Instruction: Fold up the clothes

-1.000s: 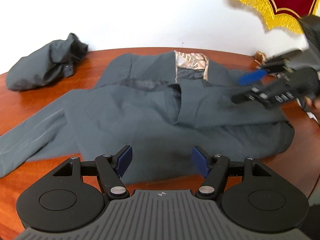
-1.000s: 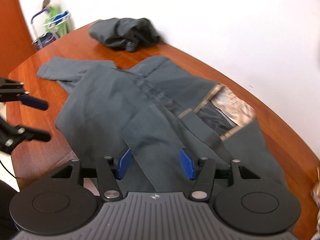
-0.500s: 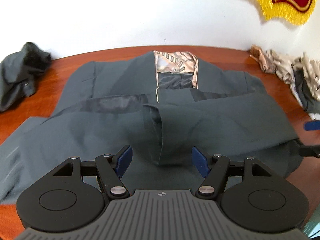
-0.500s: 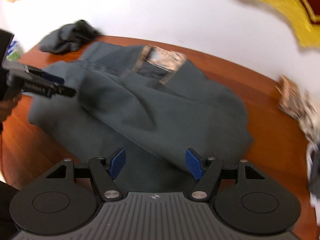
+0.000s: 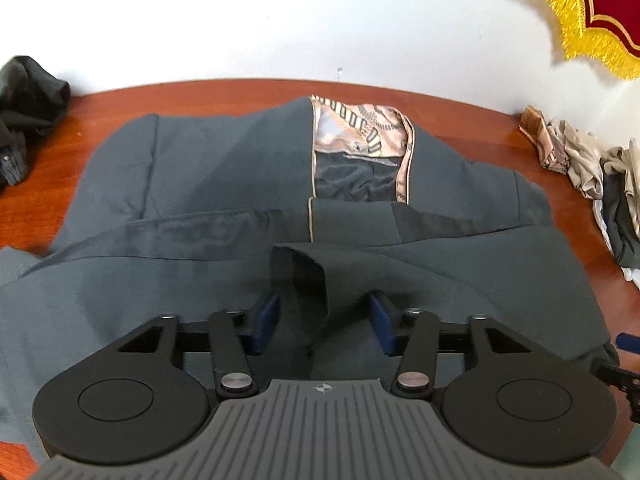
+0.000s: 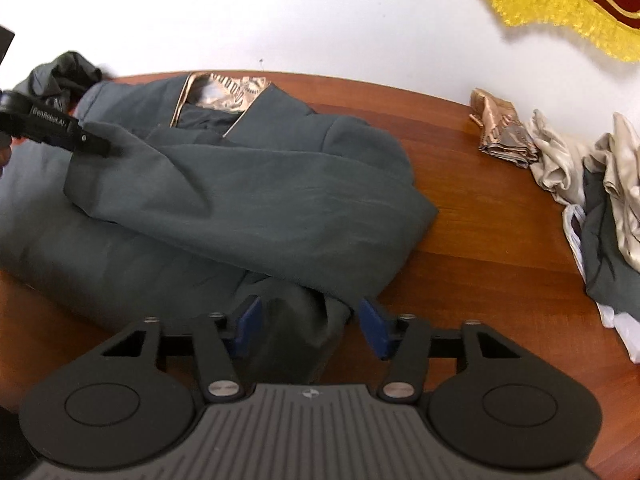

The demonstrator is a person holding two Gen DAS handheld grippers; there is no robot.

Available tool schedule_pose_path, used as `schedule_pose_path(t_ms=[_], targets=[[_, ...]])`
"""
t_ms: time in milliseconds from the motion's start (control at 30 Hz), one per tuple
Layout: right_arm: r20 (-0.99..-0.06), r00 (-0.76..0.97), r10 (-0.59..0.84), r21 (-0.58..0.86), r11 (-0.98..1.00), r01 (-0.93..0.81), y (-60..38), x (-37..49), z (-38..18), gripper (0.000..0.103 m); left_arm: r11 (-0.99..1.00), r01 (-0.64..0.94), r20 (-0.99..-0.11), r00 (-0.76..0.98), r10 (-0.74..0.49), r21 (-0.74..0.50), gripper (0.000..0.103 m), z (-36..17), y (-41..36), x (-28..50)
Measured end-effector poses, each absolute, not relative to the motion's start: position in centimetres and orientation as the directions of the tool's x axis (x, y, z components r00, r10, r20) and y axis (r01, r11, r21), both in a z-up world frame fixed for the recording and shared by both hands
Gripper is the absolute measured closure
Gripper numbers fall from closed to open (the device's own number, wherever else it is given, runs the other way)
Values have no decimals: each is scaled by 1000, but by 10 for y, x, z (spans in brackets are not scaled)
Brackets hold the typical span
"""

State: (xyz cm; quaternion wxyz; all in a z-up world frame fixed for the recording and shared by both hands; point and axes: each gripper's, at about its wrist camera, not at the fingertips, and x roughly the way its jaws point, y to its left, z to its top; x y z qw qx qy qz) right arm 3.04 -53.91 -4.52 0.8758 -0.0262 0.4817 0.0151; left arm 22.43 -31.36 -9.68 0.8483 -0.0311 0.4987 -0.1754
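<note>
I have a dark grey jacket [image 5: 224, 184] spread across the reddish wooden bench [image 5: 248, 94], collar toward the white wall [image 5: 280, 20], with its patterned tan lining [image 5: 362, 128] showing at the neck. One sleeve [image 6: 256, 200] is folded across the front panels and lies over the body of the garment.

My left gripper [image 5: 324, 322] sits low over the near part of the jacket with its blue-padded fingers [image 5: 264, 318] spread apart; a raised fold of cloth, the sleeve's cuff [image 5: 306, 276], stands up in the gap between them, and nothing is clamped. From the right wrist camera I see this same tool's tip at the far left, touching or just over the sleeve's end, though the blur there stops me telling which.

My right gripper [image 6: 310, 326] is at the jacket's near right corner, fingers [image 6: 376, 328] likewise released and wide, straddling a bunched bit of hem [image 6: 296, 320] that rests on the bench between them.

A second dark garment [image 5: 28, 104] lies crumpled at the far left of the bench by the wall. On the right edge there is a heap of pale and dark clothes [image 6: 592, 184], well apart from the jacket. A red pennant with gold fringe [image 5: 576, 4] hangs on the wall above that heap
</note>
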Motion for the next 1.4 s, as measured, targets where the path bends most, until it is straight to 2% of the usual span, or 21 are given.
schedule_pose_path(t_ms=[33, 100, 133, 167, 200, 267, 500, 600, 700, 767, 867, 933, 1033, 1233, 1400], targets=[[-845, 535, -8, -43, 998, -54, -538, 36, -48, 54, 934, 273, -835, 436, -334, -231, 84, -98, -316, 225], [-846, 533, -15, -56, 997, -60, -537, 44, -52, 57, 931, 281, -832, 439, -340, -232, 100, -98, -318, 224], [-846, 532, -16, -58, 996, -63, -537, 47, -54, 61, 930, 285, -823, 453, -343, -231, 101, -96, -319, 222], [-848, 530, -16, -61, 996, -66, -537, 50, -56, 75, 930, 287, -808, 477, -345, -227, 101, -91, -318, 219], [-850, 527, -15, -60, 996, -69, -536, 52, -58, 83, 932, 286, -797, 496, -344, -224, 101, -86, -317, 217], [-851, 526, -6, -55, 995, -78, -536, 54, -57, 87, 935, 274, -777, 528, -343, -226, 102, -70, -311, 213], [-848, 528, 31, -65, 984, -163, -518, 49, -34, 89, 938, 272, -731, 591, -340, -216, 102, -20, -282, 191], [-865, 497, 70, -40, 977, -208, -510, 50, -37, 88, 955, 246, -784, 554, -278, -165, 102, -48, -272, 186], [-884, 457, 101, -2, 976, -220, -509, 60, -47, 86, 964, 200, -840, 481, -251, -174, 101, -86, -268, 191], [-888, 447, 108, 1, 973, -232, -509, 64, -48, 85, 966, 186, -855, 457, -245, -178, 99, -97, -266, 192], [-897, 428, 106, -15, 962, -271, -506, 67, -48, 81, 964, 168, -871, 419, -258, -205, 90, -111, -263, 191], [-902, 420, 100, -31, 955, -294, -504, 66, -46, 76, 957, 162, -866, 410, -286, -239, 73, -112, -259, 190], [-900, 424, 97, -49, 946, -319, -502, 62, -42, 70, 941, 157, -851, 404, -337, -299, 60, -109, -252, 188], [-905, 415, 94, -64, 934, -351, -498, 62, -38, 69, 900, 123, -814, 389, -432, -419, 57, -101, -236, 190], [-890, 437, 131, -15, 949, -314, -506, 61, -21, 69, 925, 163, -821, 427, -379, -342, 57, -80, -241, 184]])
